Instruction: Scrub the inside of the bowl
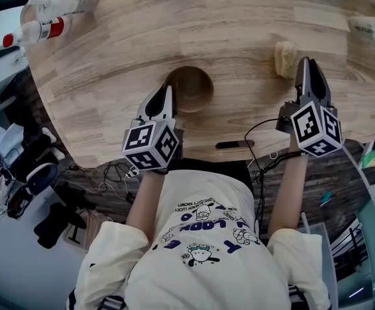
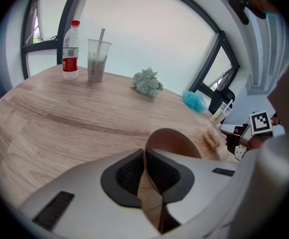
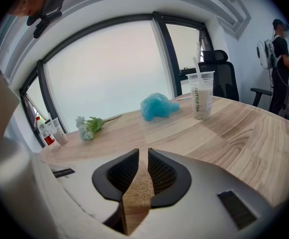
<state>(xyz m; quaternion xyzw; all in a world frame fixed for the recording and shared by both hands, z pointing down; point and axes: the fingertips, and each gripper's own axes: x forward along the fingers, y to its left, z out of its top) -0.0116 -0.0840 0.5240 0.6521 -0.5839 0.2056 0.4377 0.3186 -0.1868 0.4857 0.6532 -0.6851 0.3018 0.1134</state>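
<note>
A brown bowl (image 1: 190,88) stands on the round wooden table (image 1: 239,24), near its front edge. My left gripper (image 1: 167,94) is shut on the bowl's near rim. In the left gripper view the thin rim of the bowl (image 2: 176,141) runs between the pads of the left gripper (image 2: 145,156). A beige sponge (image 1: 284,58) lies on the table to the right of the bowl. My right gripper (image 1: 305,64) hovers just right of it with its jaws a little apart. In the right gripper view the grainy sponge (image 3: 137,195) shows through the narrow gap of the right gripper (image 3: 143,156).
A water bottle (image 1: 35,32) and a plastic cup (image 2: 98,59) stand at the table's far left. Pale flowers (image 2: 146,82) and a blue puff (image 3: 156,106) lie farther back, with a second cup (image 3: 201,96). A black pen-like thing (image 1: 231,144) lies at the front edge. A person (image 3: 281,49) stands far right.
</note>
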